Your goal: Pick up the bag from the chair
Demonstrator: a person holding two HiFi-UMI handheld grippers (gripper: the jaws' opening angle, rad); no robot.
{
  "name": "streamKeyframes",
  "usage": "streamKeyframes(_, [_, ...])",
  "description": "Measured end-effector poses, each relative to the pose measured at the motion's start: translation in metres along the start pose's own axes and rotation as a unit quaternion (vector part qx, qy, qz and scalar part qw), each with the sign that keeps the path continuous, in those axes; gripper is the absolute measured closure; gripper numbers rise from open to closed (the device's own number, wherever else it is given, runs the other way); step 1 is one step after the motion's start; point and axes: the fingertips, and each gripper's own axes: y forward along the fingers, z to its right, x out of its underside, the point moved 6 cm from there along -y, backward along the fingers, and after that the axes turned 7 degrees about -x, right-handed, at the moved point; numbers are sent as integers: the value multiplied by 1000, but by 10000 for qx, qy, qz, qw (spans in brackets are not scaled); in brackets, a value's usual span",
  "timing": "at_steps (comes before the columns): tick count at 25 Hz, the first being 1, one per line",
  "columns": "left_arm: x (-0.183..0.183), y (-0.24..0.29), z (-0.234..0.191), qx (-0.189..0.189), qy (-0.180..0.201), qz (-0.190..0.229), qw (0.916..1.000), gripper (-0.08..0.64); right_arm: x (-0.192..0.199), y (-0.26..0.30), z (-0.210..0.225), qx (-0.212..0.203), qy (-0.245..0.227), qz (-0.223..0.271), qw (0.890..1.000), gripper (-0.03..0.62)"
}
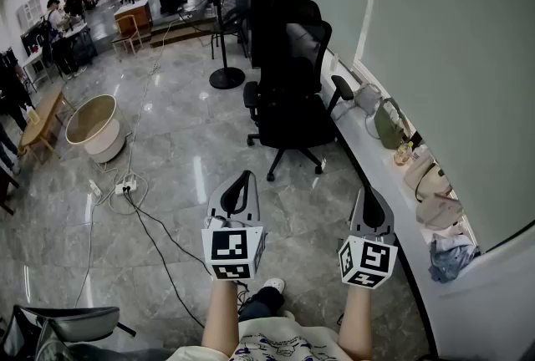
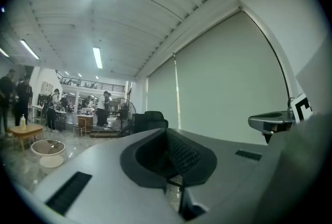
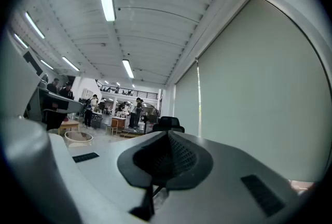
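Stretching across the room, grey marble floor (image 1: 175, 142). Running along the window wall on the right, white ledge (image 1: 372, 171). Standing close against it, black office chair (image 1: 288, 113). Sitting in a row on the ledge, bags (image 1: 389, 124), with the grey one (image 1: 366, 97) lying just beside the chair's armrest. Hovering low in the head view, well apart from chair and bags: left gripper (image 1: 243, 177), right gripper (image 1: 367, 192), each showing jaws pressed together, gripping nothing.

Glossy grey marble floor (image 1: 175, 150) fills the centre. A pale blind (image 1: 451, 58) covers the right wall above a white ledge (image 1: 372, 167). A fan (image 1: 224, 25) stands upper centre; a tub (image 1: 94, 127) and cable (image 1: 149, 221) lie left.
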Motion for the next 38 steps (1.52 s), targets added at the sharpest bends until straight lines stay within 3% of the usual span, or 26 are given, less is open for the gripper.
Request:
streamKeyframes(21, [11,35,-24,-279,-180,-154,9993,546,9,38,4,33,132,-33,9999,575])
streamKeyframes(23, [11,47,-31,-320,-214,-159,9991,524,9,52,3,-73,188,-57,9998,519])
streamKeyframes(25, [11,61,-40,-329,-287,-147,9989,436,10,69,1,-207,263,-90,9994,405])
streamKeyframes(28, [11,84,-52,-284,-312,-115,9990,315,11,94,-5,-296,277,-124,9991,301])
streamKeyframes(38, [26,143,-79,-169,-217,-341,9990,308,29,153,-15,-340,396,-344,9980,255])
